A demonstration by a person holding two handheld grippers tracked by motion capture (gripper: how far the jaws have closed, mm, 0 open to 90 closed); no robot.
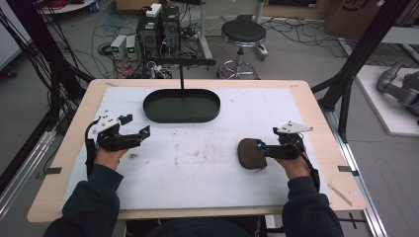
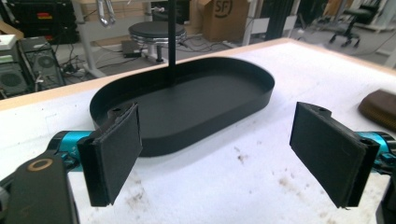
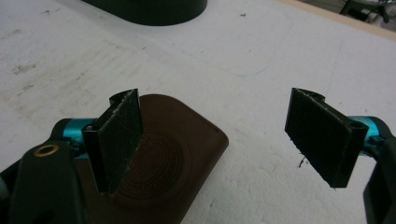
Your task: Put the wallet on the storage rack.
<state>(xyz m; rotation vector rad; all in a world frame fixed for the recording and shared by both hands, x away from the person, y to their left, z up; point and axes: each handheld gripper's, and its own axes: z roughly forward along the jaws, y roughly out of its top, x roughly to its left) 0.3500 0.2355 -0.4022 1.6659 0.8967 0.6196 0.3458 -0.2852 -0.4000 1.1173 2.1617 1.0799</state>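
A dark brown leather pouch with an embossed round seal lies flat on the white mat.

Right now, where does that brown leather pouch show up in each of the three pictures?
High view: brown leather pouch right of centre, at the right tongs' tips.
Left gripper view: a sliver at the right edge.
Right gripper view: lower left, under the near jaw.
Shared landmark: the black oval tray.

A wooden table carries a stained white mat. On the mat, a black oval tray sits at the far middle; a brown leather pouch lies nearer, to its right.
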